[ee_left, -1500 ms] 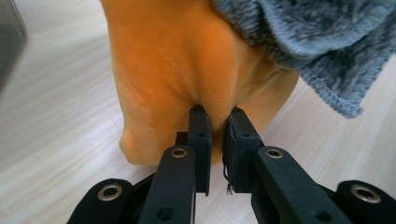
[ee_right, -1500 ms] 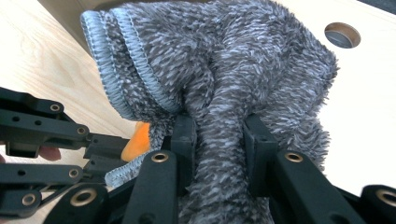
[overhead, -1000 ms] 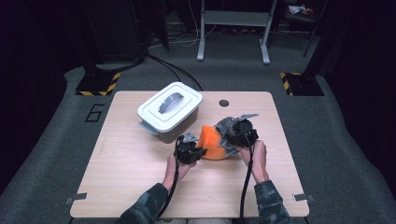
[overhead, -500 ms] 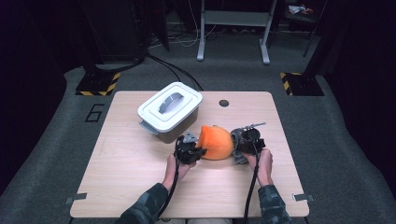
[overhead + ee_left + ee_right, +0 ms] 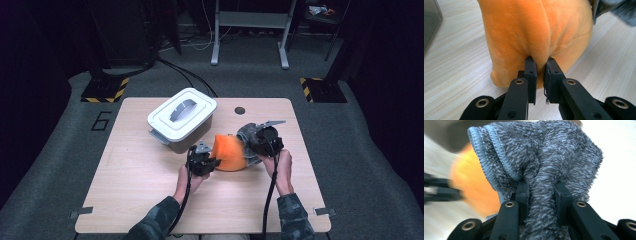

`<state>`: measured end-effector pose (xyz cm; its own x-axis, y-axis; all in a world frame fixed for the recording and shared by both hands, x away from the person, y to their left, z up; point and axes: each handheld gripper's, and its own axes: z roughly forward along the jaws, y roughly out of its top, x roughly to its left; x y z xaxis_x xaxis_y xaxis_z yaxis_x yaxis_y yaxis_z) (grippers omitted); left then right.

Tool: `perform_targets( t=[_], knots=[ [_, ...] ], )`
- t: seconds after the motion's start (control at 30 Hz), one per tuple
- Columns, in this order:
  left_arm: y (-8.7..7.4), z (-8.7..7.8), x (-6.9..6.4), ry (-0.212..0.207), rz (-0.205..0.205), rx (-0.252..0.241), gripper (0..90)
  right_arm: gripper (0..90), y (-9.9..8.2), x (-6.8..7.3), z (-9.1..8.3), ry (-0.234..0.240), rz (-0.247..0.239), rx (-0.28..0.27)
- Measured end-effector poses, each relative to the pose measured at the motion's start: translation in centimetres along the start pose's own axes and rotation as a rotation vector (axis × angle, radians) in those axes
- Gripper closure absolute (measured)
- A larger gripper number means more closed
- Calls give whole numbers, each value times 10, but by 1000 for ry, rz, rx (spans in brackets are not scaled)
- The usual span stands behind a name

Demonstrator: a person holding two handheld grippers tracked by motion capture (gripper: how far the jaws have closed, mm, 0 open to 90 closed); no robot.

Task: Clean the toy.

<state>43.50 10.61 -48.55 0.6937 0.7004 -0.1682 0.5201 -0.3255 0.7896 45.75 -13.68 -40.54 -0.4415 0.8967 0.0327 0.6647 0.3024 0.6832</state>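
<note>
High view: wooden table (image 5: 125, 200), person's forearms come in from the bottom edge, a gripper in each hand. Left gripper (image 5: 212, 164) sits at the near-left side of an orange plush piece (image 5: 230, 151), which lies around mid-table, a bit right of centre. Right gripper (image 5: 253, 141) is at the far-right side of the same bundle, on a grey fuzzy cloth (image 5: 246, 133) that touches the orange plush's right edge. White lidded box (image 5: 181, 118) with a grey handle on its lid stands just beyond and left of the orange plush, very near it; touching or not, cannot tell. Small dark round hole (image 5: 240, 110) in the tabletop behind the bundle

Left gripper view: jaws clenched on a fold of the orange plush (image 5: 529, 32), fabric puckers into a ridge right where the pads pinch it. Plush bulges up over the jaws, its lower edge resting on the table (image 5: 454, 75). Bit of the grey cloth (image 5: 616, 11) at the top right corner, against the plush

Right gripper view: jaws clamped on a bunched strip of the grey fuzzy cloth (image 5: 544, 170), pile squeezed between the pads and spreading out wide above them. Ribbed blue-grey hem runs down its left side. Orange plush (image 5: 471, 182) blurred behind it at left, and the left gripper (image 5: 439, 190) farther off at the left edge, blurred too

Both claws grasping fabric, one each
</note>
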Motion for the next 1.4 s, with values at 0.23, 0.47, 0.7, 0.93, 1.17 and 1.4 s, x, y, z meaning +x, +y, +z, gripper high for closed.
perform_targets(
  t=[0.23,0.47,0.7,0.93,1.17,1.4],
  knots=[
    [0,1,-2,-3,26,5,816,698,24,38,1,100,-81,-31],
    [0,0,-1,3,31,6,815,698,28,55,25,82,-123,17],
    [0,1,-1,-6,19,-2,815,698,24,48,22,44,-129,24],
    [0,1,0,-9,20,-2,815,696,16,28,19,16,-89,30],
    [0,1,0,-8,23,0,815,697,1,8,19,-3,-35,47],
    [0,2,-1,-7,25,2,815,697,-14,-8,25,-35,1,79]
  ],
)
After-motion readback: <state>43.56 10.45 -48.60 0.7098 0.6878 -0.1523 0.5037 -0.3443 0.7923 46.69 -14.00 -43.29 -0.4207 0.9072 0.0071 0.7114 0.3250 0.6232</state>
